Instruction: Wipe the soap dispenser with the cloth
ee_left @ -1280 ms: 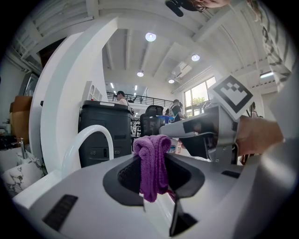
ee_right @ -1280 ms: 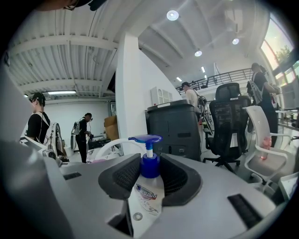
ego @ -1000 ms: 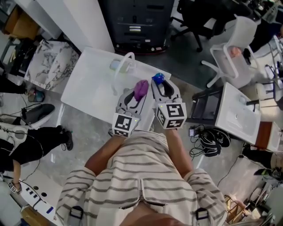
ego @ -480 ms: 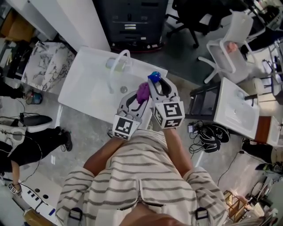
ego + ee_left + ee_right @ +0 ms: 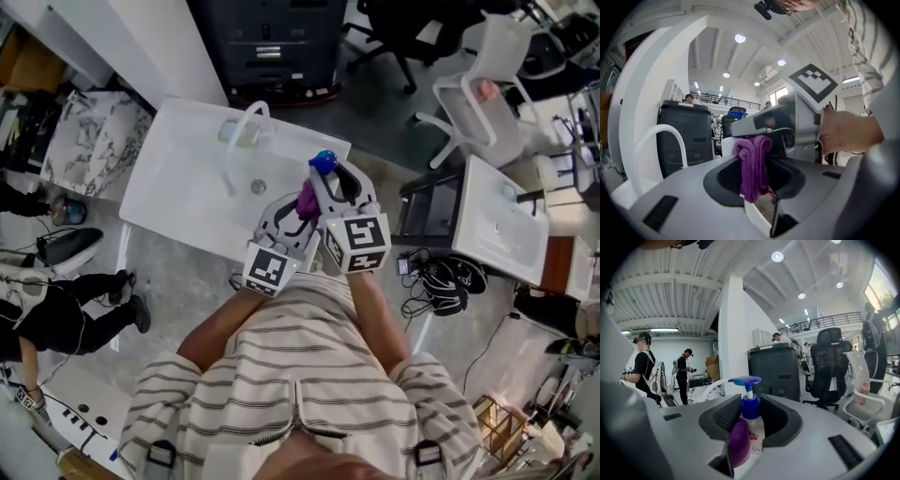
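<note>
A: Why is the soap dispenser (image 5: pixel 750 414) up in the right claw (image 5: pixel 336 180) instead of standing by the sink (image 5: pixel 183 183)?

B: My guess is that holding it steadies it. The claw is clenched on the white bottle below the blue pump collar, with a pad on either side. That way the bottle cannot tip or slide when something rubs against it

A: And the left claw (image 5: pixel 294 208)?

B: It is clenched on the purple cloth (image 5: pixel 753 161). The cloth is folded into a thick wad that sticks out past the pads, so soft fabric meets the bottle rather than hard plastic

A: Are the two actually touching?

B: In the right gripper view the purple wad lies against the left side of the bottle, partly covering the label. I read that as the wiping under way, on that one side

A: Where is all this relative to the basin?

B: In the head view both claws sit side by side, angled towards each other, over the sink's near right corner and well away from the curved white tap (image 5: pixel 240 141). Holding the bottle there would let any drips fall into the basin, though that is only my judgement
</note>
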{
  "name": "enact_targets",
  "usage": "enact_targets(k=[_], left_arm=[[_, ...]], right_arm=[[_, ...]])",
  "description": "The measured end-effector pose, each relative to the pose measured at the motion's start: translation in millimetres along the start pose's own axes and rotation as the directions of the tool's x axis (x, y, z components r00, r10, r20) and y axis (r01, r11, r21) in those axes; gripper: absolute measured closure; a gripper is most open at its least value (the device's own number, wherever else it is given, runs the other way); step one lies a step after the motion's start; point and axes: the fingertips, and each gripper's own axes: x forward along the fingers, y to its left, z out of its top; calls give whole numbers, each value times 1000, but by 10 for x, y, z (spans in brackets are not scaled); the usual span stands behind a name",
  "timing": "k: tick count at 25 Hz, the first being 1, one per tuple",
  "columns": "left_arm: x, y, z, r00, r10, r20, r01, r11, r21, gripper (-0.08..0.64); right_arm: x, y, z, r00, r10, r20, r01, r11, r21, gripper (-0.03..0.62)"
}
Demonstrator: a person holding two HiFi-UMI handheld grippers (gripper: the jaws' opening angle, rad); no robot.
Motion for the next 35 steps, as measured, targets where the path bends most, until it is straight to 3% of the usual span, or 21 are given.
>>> enact_targets(k=[14, 35], left_arm=[[199, -221, -124, 994, -107, -29, 108, 994, 31, 443], [306, -151, -453, 985, -127, -114, 129, 992, 14, 442]], right_arm=[[-83, -4, -37, 1000, 16, -9, -16, 1000, -16, 456], [-172, -94, 77, 1000, 0, 17, 0, 1000, 5, 456]])
